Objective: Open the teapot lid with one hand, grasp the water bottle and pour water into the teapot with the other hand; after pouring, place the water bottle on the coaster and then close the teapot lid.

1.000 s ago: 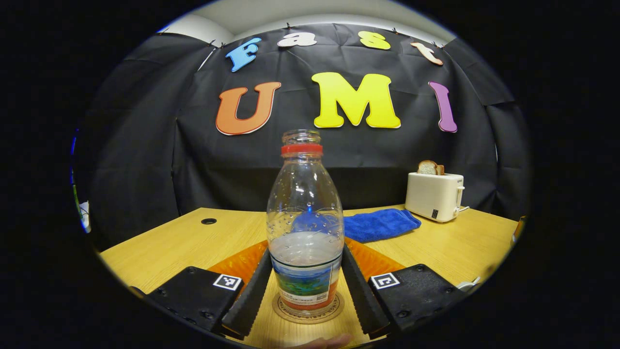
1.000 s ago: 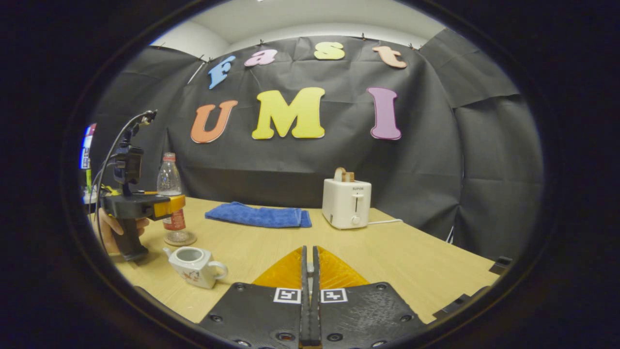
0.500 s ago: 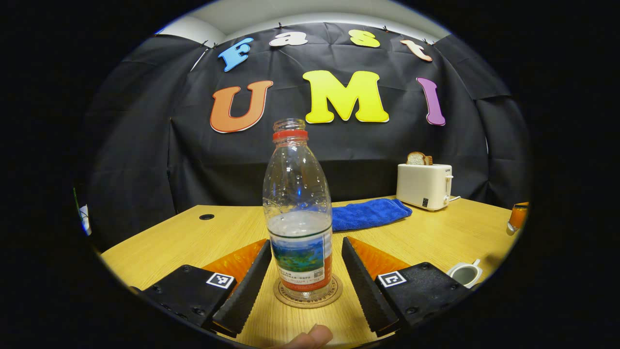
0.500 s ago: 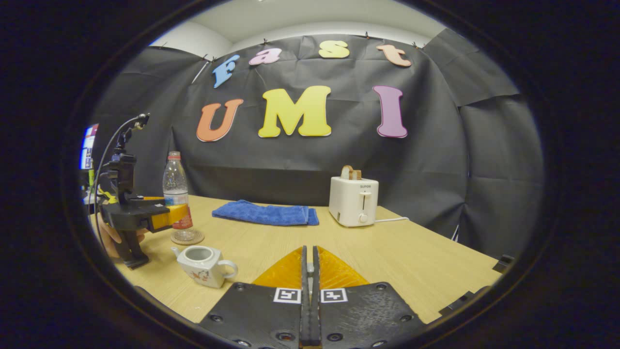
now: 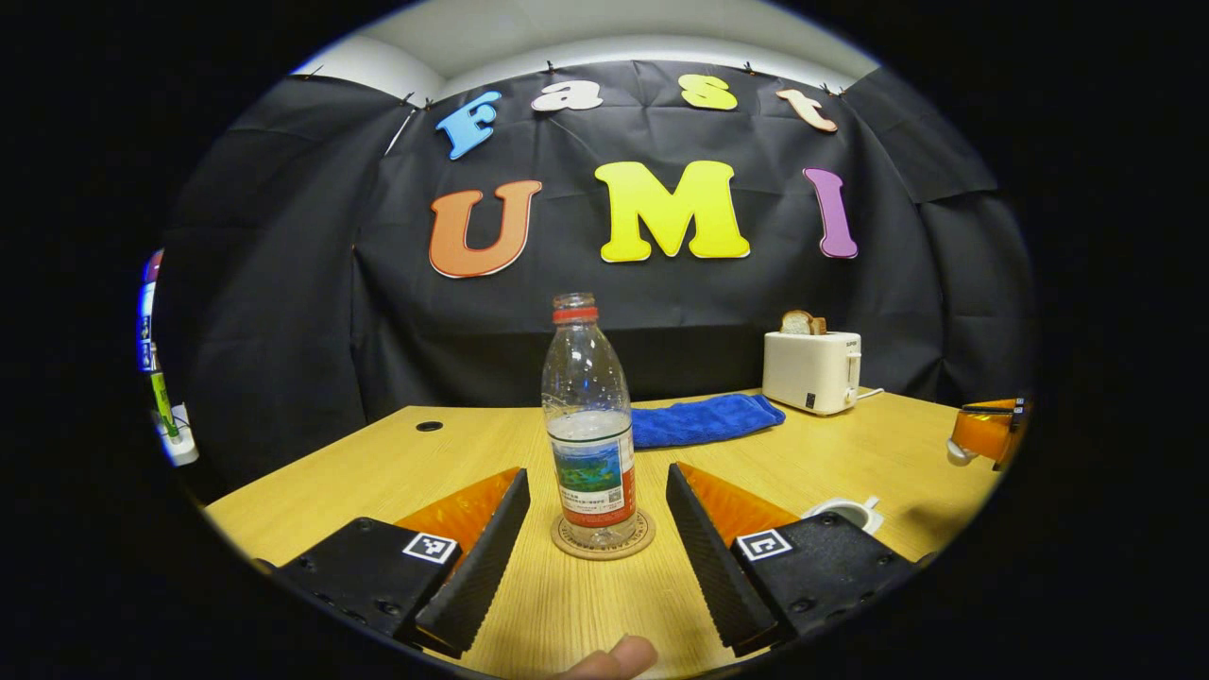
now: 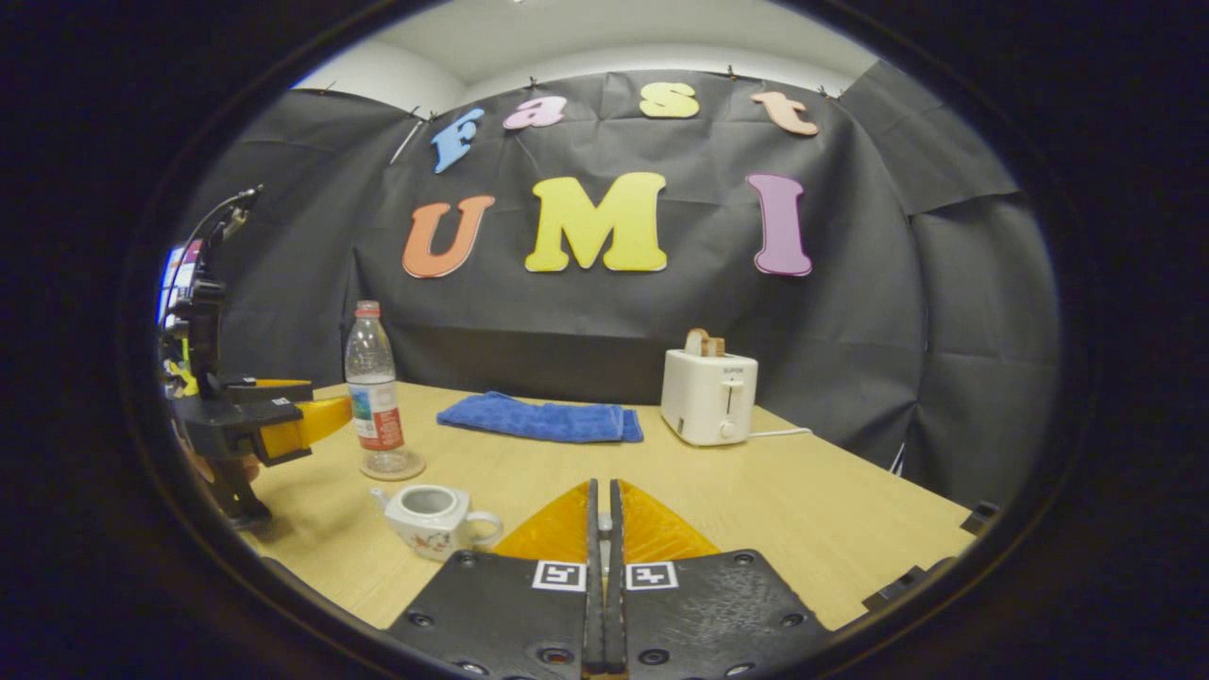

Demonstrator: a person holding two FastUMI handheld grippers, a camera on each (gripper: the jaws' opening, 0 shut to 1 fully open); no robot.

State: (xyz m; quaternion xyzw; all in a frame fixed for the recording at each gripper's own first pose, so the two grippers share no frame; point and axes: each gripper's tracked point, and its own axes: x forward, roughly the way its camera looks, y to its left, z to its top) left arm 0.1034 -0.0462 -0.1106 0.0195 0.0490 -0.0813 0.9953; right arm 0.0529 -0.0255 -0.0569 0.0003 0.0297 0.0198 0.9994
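The clear water bottle (image 5: 590,444), uncapped and part full, stands upright on the round coaster (image 5: 603,548). My left gripper (image 5: 595,482) is open, its fingers on either side of the bottle and short of it, not touching. The right gripper view shows that same bottle (image 6: 376,397) on the coaster (image 6: 391,467), the left gripper (image 6: 312,420) beside it, and the white teapot (image 6: 430,515) with no lid on. My right gripper (image 6: 602,491) is shut, a small piece just visible between its fingers. In the left gripper view, the right gripper (image 5: 982,433) carries a white lid-like piece above the teapot (image 5: 843,513).
A blue towel (image 5: 704,418) lies behind the bottle. A white toaster (image 5: 812,371) with bread stands at the back right. The wooden table (image 6: 803,529) has a cable hole (image 5: 429,426) at the far left. A fingertip (image 5: 614,656) shows at the bottom.
My left gripper opened off the bottle and drew back toward the table's near side, leaving the bottle standing on the coaster. The right gripper stayed shut and shifted slightly.
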